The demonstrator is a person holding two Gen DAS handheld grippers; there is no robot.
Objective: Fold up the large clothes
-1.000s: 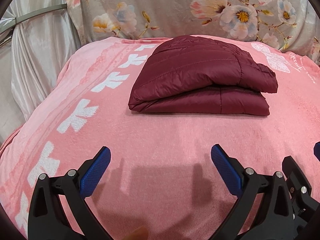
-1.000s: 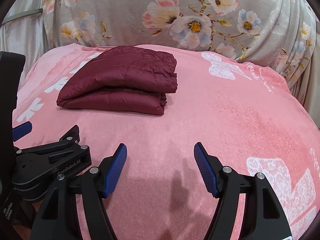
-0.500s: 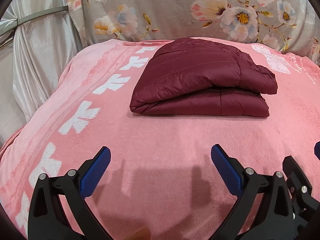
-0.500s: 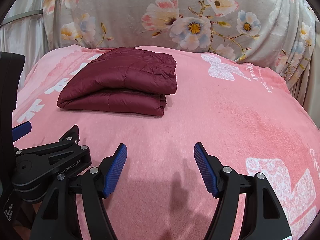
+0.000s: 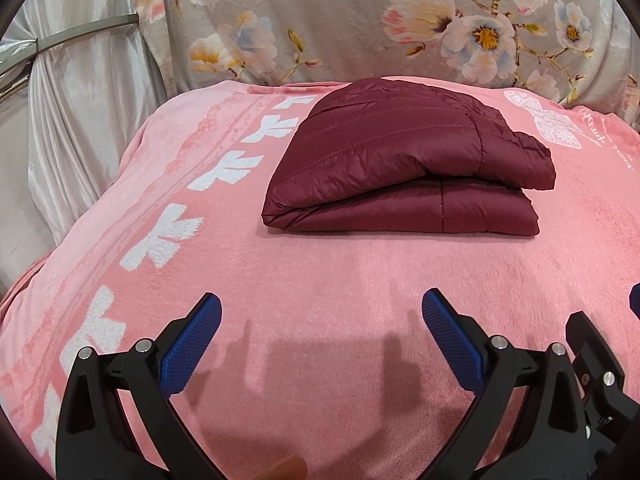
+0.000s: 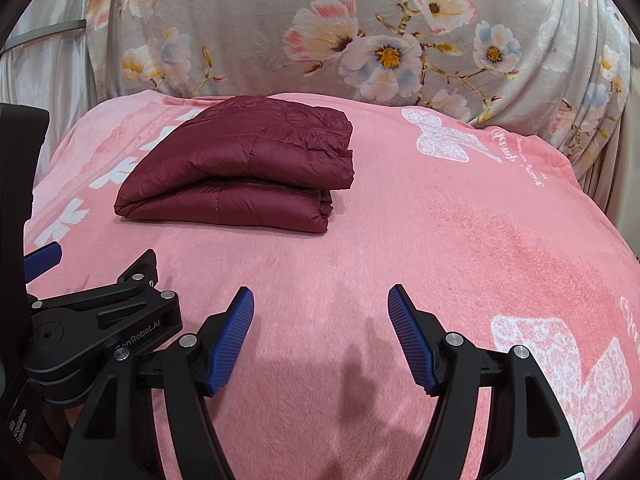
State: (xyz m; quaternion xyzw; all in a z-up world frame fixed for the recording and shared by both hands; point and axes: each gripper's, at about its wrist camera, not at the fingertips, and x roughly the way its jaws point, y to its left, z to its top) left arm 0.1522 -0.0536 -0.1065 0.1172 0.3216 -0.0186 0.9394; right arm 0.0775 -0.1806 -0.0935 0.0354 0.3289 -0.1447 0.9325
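Observation:
A dark red quilted jacket (image 5: 404,168) lies folded into a thick rectangle on the pink blanket (image 5: 320,280); the right wrist view shows the jacket (image 6: 244,168) at the left of the bed. My left gripper (image 5: 320,312) hovers over bare blanket in front of the jacket, open, nothing between its blue pads. My right gripper (image 6: 320,304) is open too, over the blanket (image 6: 440,240) to the right of the jacket and short of it. The left gripper's black body (image 6: 100,320) shows at the left edge of the right wrist view.
A grey floral cloth (image 5: 360,20) hangs behind the bed. Pale satin drapery (image 5: 80,100) with a metal rod falls at the left. The blanket carries white bow patterns (image 5: 160,240) along its left side and rounds off at the right edge (image 6: 600,220).

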